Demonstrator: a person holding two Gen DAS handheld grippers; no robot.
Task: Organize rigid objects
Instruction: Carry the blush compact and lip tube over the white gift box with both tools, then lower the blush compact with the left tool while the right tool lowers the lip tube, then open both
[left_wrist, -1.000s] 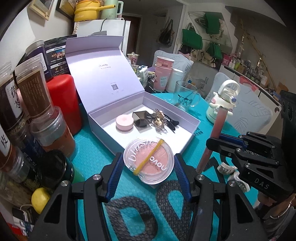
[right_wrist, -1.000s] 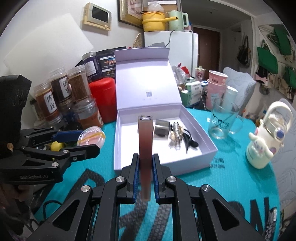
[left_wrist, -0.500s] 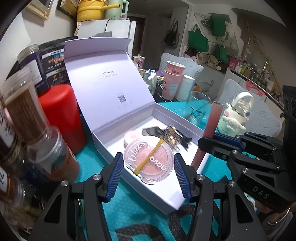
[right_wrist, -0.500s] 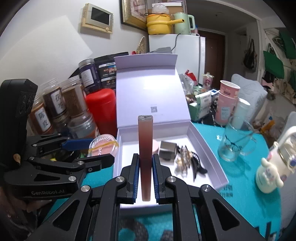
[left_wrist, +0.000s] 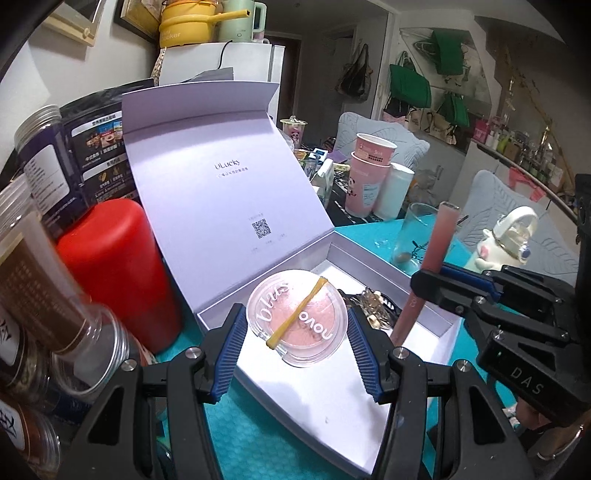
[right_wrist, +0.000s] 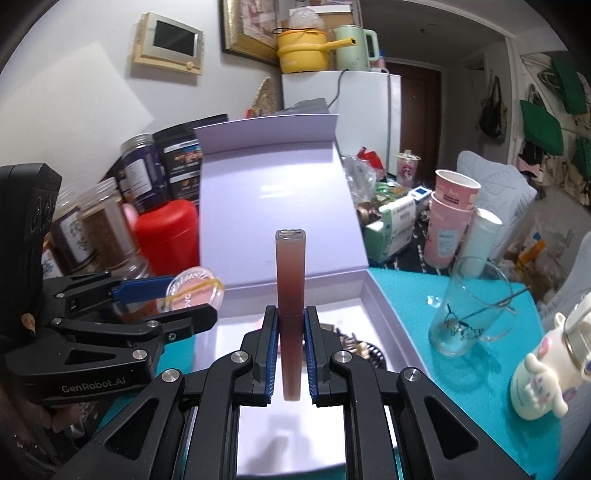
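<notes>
Open lavender gift box (left_wrist: 369, 424) on teal table mat (right_wrist: 461, 373) is the landmark, lid (left_wrist: 221, 177) propped upright at its back edge. Left gripper (left_wrist: 295, 349) is closed around a round clear blush compact (left_wrist: 297, 317) with a yellow rubber band across it; both blue pads touch the compact's sides, and it hangs above the box's white floor near the box's front-left part. In the right wrist view the same compact (right_wrist: 194, 290) sits between the left gripper's fingers just left of the box's left wall line; whether it is fully over the interior from that angle I cannot tell. Right gripper (right_wrist: 290, 354) is clamped narrow on a pink-brown lip gloss tube (right_wrist: 290, 295), held upright and over the box's interior, front-middle; its shadow falls on the box floor below. From the left wrist view the tube (left_wrist: 424, 273) leans over the right half of the box with the right gripper (left_wrist: 439, 284) pinching its middle. Inside the box toward the back-right lies a pile of hair clips (right_wrist: 354, 343), dark and gold, partly hidden by the gripper fingers. Left of the box: red canister (left_wrist: 118, 273) just beside its left wall, then clear spice jars (left_wrist: 44, 288). Right of the box: glass mug (right_wrist: 465, 306), white character bottle (right_wrist: 550, 373). Behind the box on the right: stacked pink paper cups (right_wrist: 448, 218).
</notes>
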